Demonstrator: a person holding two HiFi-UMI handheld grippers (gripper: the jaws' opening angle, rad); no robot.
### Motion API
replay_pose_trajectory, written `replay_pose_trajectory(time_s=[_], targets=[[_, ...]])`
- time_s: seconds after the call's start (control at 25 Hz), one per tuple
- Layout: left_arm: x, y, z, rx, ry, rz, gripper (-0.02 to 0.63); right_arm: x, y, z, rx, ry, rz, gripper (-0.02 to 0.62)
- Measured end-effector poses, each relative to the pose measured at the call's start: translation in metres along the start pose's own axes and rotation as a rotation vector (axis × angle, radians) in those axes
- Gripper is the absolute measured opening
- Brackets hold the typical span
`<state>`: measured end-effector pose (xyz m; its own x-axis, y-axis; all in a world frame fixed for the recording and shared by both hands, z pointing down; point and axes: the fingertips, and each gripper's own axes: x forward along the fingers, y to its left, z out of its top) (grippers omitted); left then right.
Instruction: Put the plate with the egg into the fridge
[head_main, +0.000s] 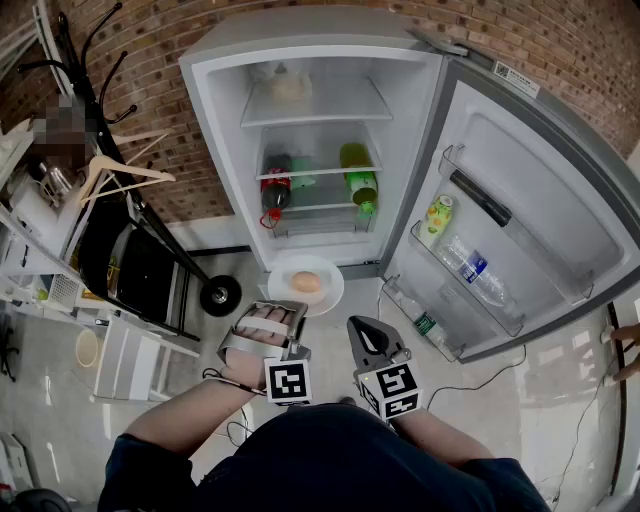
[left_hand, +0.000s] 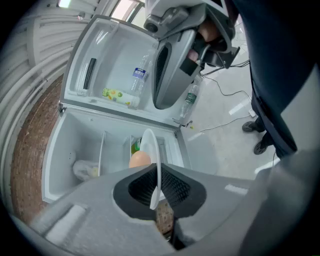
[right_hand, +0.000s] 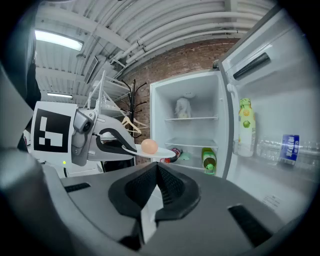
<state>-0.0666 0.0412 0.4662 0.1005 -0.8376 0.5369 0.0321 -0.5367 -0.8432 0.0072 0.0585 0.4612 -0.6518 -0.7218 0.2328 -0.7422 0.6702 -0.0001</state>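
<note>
A white plate (head_main: 318, 297) with a brown egg (head_main: 306, 282) on it hangs level in front of the open fridge (head_main: 215, 110), just below its lowest shelf. My left gripper (head_main: 284, 308) is shut on the plate's near rim. In the left gripper view the plate (left_hand: 156, 165) runs edge-on between the pads, and the egg (left_hand: 139, 159) sits beside it. My right gripper (head_main: 363, 326) is to the right of the plate, shut and holding nothing. The right gripper view shows its shut jaws (right_hand: 156, 172), with the egg (right_hand: 149, 146) and plate (right_hand: 162, 152) off to the left.
The fridge shelves hold a cola bottle (head_main: 275, 190), a green bottle (head_main: 360, 180) and a bag (head_main: 289, 85) on top. The open door (head_main: 560, 200) at right carries bottles (head_main: 470, 270). A coat rack (head_main: 110, 170) and cart (head_main: 140, 270) stand left. A cable (head_main: 500, 365) lies on the floor.
</note>
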Motion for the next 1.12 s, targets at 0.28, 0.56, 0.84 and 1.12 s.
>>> replay_pose_trajectory(time_s=[0.28,0.56,0.84,1.12], targets=[[0.006,-0.020,0.001,-0.015,0.006,-0.044,0.015,0.003,-0.002,-0.002,-0.005,0.000,0.013,0.009],[0.014,-0.011,0.001,-0.010,0.027,-0.003,0.015,0.006,-0.010,-0.002,-0.008,-0.011,0.001,0.009],[0.029,0.002,-0.004,-0.016,0.067,0.015,0.015,0.008,-0.022,-0.004,0.002,-0.015,0.006,0.009],[0.057,0.028,-0.017,-0.056,0.151,0.060,0.015,0.014,-0.037,-0.016,0.014,-0.027,0.059,0.009]])
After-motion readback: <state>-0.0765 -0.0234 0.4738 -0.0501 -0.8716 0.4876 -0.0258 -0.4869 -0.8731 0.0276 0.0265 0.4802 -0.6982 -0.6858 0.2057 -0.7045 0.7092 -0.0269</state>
